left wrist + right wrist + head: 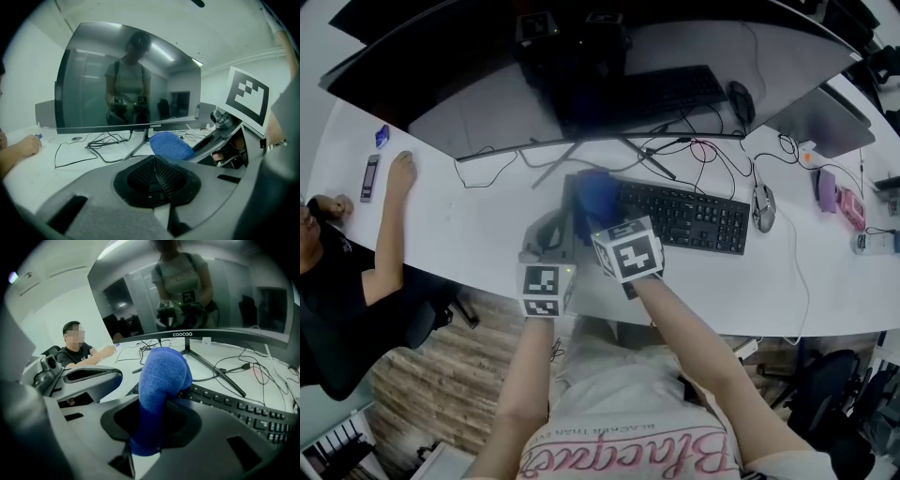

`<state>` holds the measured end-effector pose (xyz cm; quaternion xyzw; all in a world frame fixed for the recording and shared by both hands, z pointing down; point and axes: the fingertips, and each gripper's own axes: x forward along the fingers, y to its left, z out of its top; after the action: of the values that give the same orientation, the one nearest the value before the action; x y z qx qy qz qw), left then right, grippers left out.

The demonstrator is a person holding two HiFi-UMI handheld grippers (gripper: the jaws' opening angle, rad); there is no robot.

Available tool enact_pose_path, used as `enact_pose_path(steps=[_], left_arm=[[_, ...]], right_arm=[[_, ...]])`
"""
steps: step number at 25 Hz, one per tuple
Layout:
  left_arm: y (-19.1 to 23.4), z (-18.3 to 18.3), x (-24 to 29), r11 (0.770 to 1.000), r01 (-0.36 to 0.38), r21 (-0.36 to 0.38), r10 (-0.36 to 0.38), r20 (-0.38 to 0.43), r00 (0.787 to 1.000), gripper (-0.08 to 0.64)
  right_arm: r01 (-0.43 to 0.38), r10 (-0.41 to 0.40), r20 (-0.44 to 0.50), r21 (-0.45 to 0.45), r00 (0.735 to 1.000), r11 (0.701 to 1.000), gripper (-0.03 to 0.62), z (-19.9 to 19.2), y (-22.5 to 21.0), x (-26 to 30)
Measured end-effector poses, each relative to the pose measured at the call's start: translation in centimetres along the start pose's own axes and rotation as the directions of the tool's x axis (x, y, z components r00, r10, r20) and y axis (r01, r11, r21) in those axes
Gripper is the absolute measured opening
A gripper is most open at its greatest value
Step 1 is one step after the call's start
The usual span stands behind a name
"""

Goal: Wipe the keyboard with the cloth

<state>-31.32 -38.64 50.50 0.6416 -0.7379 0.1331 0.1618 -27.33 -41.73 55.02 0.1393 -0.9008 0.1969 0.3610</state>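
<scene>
Blue terry cloth (pixel 161 380) fills my right hand-held gripper (pixel 153 425). Its jaws are clamped on the lower end of the fold, and the rest bulges up and forward out of them in a rounded hump. Seen from my head, the cloth (pixel 594 194) sits at the left end of the black keyboard (pixel 686 217), whose keys run off toward 3 o'clock from it. The right gripper view shows the hump over the keyboard's near-left corner, but I cannot tell whether it presses on the keys.

My left hand-held gripper (pixel 551 228) hangs just beside the right one, at its 8 o'clock, over the bare white worktop (pixel 478 230) left of the keyboard. It is empty, and its jaws are pressed together, the ribbed pads (pixel 166 174) meeting in a ridge. In its own view the cloth shows at 1 o'clock beyond the jaws, and the right gripper's marker cube sits at 2 o'clock.

At 12 o'clock, behind the keyboard, stands a wide curved monitor (pixel 581 75), dark, with its stand's legs spread on the worktop. Loose cables (pixel 712 155) trail between the stand and the keyboard. A mouse (pixel 763 207) lies just beside the keyboard's right end, at its 3 o'clock.

Over at 9 o'clock another person (pixel 333 262) sits at the worktop's left end. One forearm is laid on the worktop, and the hand (pixel 401 172) rests near a small dark device (pixel 369 178).
</scene>
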Motion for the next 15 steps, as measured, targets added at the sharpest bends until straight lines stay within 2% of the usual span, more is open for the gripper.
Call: enact_pose_path(steps=[15], left_arm=[[-5.8,0.3,2.8,0.998,0.064,0.028,-0.063,-0.034,0.997,0.006]], right_arm=[[0.042,-0.042,0.014,0.038,0.999,0.998,0.1,-2.1,-4.4,-3.5]])
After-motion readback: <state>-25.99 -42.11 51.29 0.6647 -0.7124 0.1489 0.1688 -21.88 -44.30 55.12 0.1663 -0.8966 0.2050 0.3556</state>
